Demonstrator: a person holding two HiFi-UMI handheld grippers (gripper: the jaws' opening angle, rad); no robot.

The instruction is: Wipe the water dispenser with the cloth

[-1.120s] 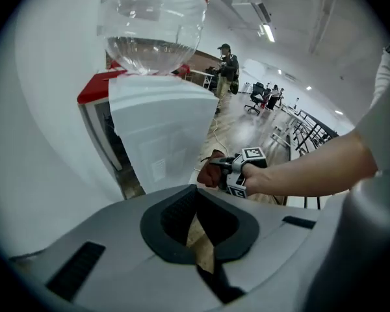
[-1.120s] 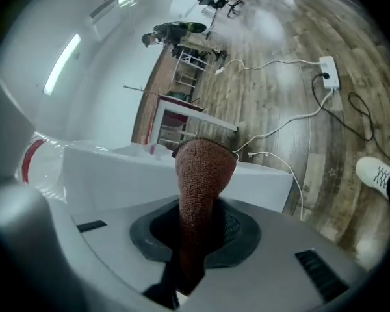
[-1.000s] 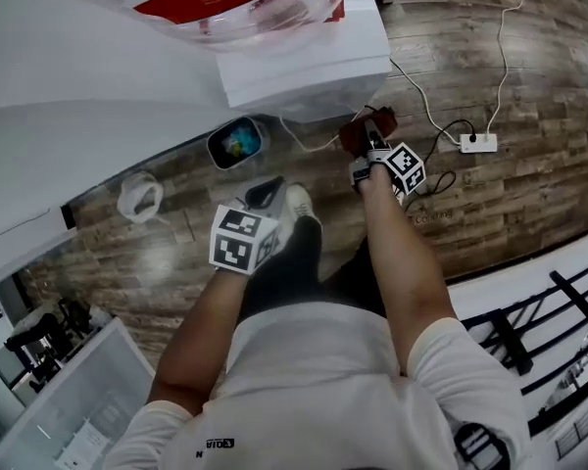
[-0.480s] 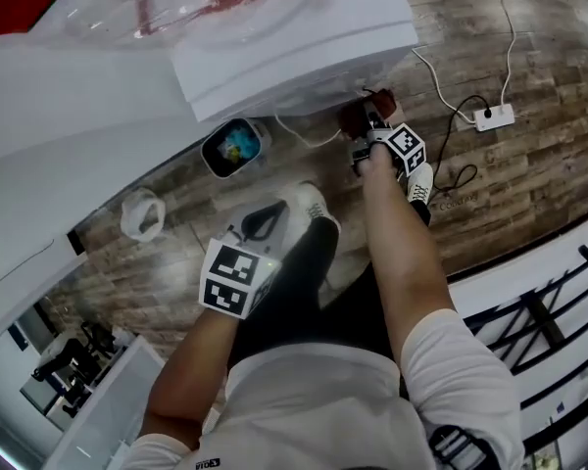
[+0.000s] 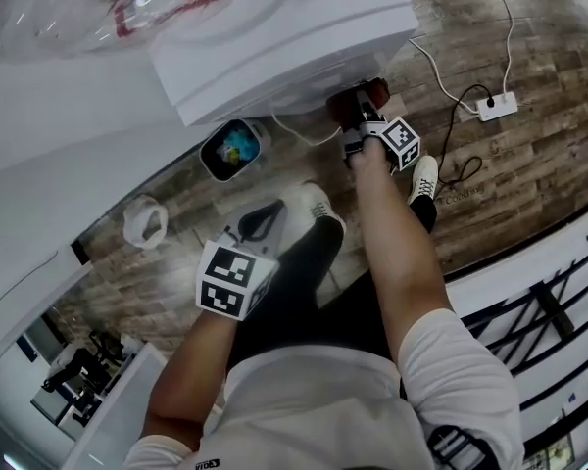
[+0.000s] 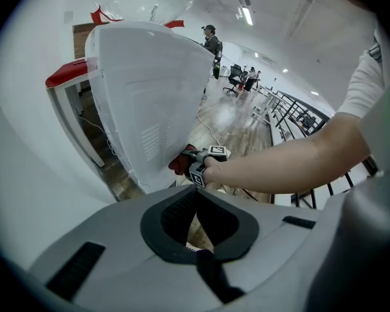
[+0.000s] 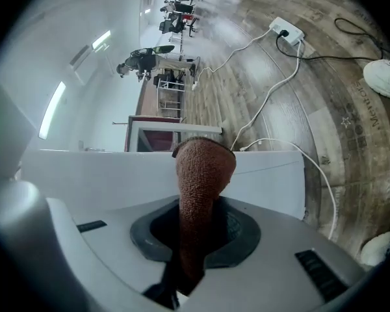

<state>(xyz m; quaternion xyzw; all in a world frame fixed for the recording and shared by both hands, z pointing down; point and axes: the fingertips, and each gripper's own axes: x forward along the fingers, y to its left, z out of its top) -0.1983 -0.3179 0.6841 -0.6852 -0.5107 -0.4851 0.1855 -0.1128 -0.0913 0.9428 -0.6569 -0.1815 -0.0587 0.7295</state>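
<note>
Wood-plank floor [image 5: 549, 174] with a white power strip [image 5: 496, 107], black railing [image 6: 298, 112] beyond

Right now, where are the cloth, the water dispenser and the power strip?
cloth [image 7: 201, 174], right gripper view, its folded brown middle.
water dispenser [image 6: 149, 109], left gripper view, its white side panel.
power strip [image 5: 497, 107], head view, its white body.

Materials and surface finish
Coarse, looped brown knit: cloth [image 7: 201, 174]. Smooth white plastic, faint sheen: water dispenser [image 6: 149, 109]. Wood-grain planks, semi-gloss: floor [image 7: 299, 129].
</note>
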